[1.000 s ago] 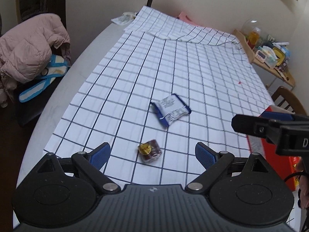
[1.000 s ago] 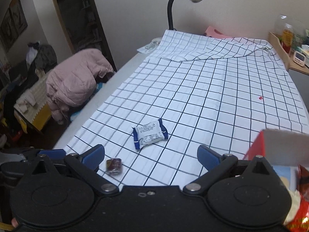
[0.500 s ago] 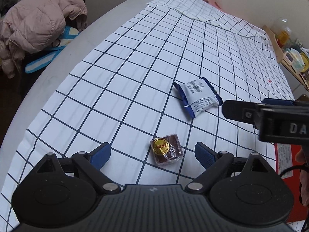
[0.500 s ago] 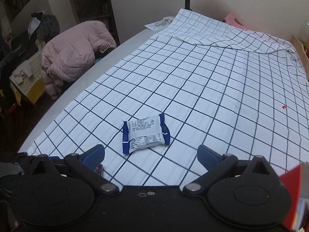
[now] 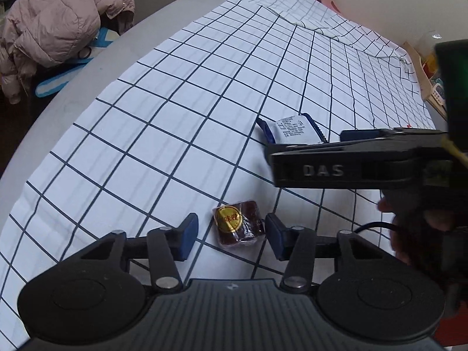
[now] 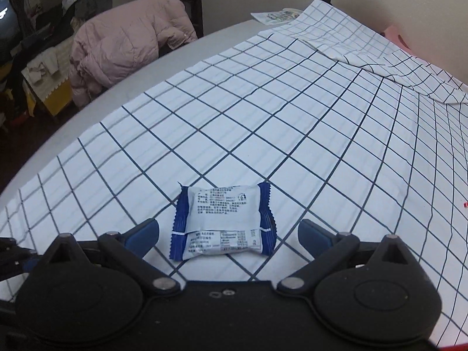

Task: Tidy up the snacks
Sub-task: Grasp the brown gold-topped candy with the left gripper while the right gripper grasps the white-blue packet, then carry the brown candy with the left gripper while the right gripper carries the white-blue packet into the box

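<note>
Both of your grippers have dropped low over the checked cloth [image 6: 292,122] since a second ago, and each now frames its own snack. Your left gripper [image 5: 231,235] has narrowed from its wide spread but is not clamped: the small brown wrapped cake [image 5: 238,226] with the round gold label lies on the cloth between the blue pads, the right pad just beside or perhaps touching its wrapper, the left pad [image 5: 187,235] clearly apart from it. From this angle you cannot be sure whether that right pad makes contact.

Your right gripper [image 6: 228,238] is spread wide, with the blue-and-white snack packet [image 6: 223,223] lying flat on the cloth between the fingers and touching neither. In the left wrist view the same packet [image 5: 295,131] shows beyond the brown cake, partly hidden behind the right gripper's black body, which crosses the frame from the right side.

A pink puffy jacket [image 6: 125,44] is heaped on a chair off the table's far left edge.
</note>
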Demonstrator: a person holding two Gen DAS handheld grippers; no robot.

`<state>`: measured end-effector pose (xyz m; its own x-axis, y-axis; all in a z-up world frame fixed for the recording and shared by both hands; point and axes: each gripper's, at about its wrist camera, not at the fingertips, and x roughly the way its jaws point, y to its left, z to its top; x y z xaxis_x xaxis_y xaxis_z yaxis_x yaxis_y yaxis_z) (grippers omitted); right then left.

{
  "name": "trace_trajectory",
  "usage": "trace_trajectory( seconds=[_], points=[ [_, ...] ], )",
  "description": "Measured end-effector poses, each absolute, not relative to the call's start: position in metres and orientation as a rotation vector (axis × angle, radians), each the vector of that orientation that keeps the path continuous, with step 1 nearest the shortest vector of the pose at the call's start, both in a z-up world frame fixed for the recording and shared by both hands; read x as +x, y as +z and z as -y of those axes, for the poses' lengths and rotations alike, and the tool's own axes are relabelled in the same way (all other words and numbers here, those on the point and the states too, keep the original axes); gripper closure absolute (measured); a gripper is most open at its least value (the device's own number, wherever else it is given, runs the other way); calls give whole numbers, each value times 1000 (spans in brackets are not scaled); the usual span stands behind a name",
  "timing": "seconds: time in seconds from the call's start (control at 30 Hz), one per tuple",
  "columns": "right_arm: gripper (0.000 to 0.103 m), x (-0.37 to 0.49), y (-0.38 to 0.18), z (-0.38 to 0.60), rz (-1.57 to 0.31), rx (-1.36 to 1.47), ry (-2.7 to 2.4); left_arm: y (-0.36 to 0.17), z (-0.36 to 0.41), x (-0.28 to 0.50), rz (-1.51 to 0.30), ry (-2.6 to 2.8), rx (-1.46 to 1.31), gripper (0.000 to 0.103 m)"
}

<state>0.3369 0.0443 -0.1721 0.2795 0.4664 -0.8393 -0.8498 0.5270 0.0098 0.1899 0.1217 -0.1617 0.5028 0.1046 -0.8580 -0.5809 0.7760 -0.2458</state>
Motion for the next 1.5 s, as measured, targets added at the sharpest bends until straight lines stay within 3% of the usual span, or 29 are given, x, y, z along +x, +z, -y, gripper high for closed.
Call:
trace_trajectory(
  seconds=[0.17, 0.33, 0.47, 0.5, 0.57, 0.97, 1.5],
  points=[
    [5, 337, -180, -49, -909, -521, 929, -162, -121, 190, -969, 412, -579, 69],
    [14, 335, -181, -49, -906, -496, 946, -163, -123, 188, -962, 404, -590, 69],
    [29, 332, -177, -49, -891, -493, 938, -163, -125, 188, -961, 393, -599, 69],
    [38, 332, -175, -48, -881, -493, 932, -163, -125, 187, -960, 392, -599, 70],
    [45, 331, -173, -48, -888, -487, 936, -163, -126, 186, -959, 394, -598, 70],
    [47, 305, -144, -16, -875, -410, 883, -156, -129, 173, -957, 366, -598, 70],
    [47, 250, -78, 60, -854, -279, 780, -105, -94, 144, -926, 272, -516, 70]
  ],
)
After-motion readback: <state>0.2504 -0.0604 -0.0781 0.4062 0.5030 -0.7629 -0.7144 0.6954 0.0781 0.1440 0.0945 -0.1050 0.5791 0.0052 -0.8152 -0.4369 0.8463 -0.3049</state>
